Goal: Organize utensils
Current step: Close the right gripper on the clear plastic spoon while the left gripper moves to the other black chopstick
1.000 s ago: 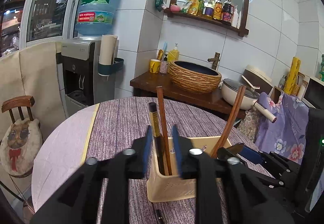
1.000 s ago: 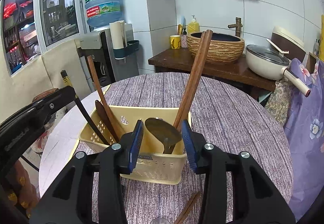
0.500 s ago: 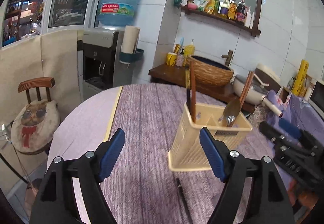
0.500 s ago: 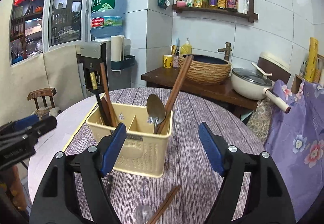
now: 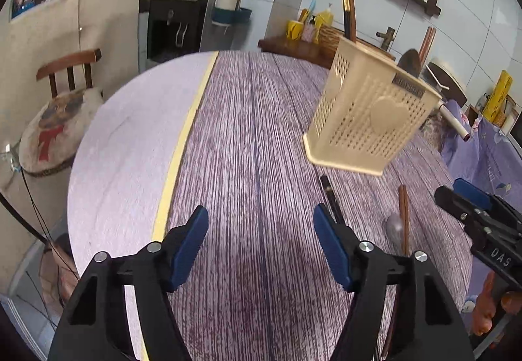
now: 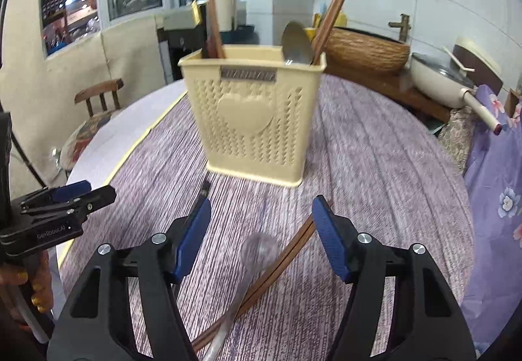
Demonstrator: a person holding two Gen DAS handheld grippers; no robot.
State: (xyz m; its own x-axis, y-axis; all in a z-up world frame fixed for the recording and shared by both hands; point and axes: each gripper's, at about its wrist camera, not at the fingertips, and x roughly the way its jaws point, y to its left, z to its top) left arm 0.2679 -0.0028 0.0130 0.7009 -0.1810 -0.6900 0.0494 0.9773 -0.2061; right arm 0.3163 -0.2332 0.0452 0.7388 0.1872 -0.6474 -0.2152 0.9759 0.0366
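Observation:
A cream perforated utensil holder stands on the round table, holding chopsticks and a steel spoon; it also shows in the left wrist view. My right gripper is open and empty, low over a loose steel spoon and a brown chopstick pair lying on the table. A black chopstick lies by its left finger. My left gripper is open and empty; the black chopstick, brown chopsticks and spoon lie to its right.
A wooden chair with a cushion stands left of the table. A water dispenser, a side counter with a woven basin and a pan stand behind. Purple floral cloth lies at the right.
Both grippers have opened, let go of the utensils in the holder, pulled back and dropped low over the table. The loose spoon and chopsticks now lie in front of the right gripper.

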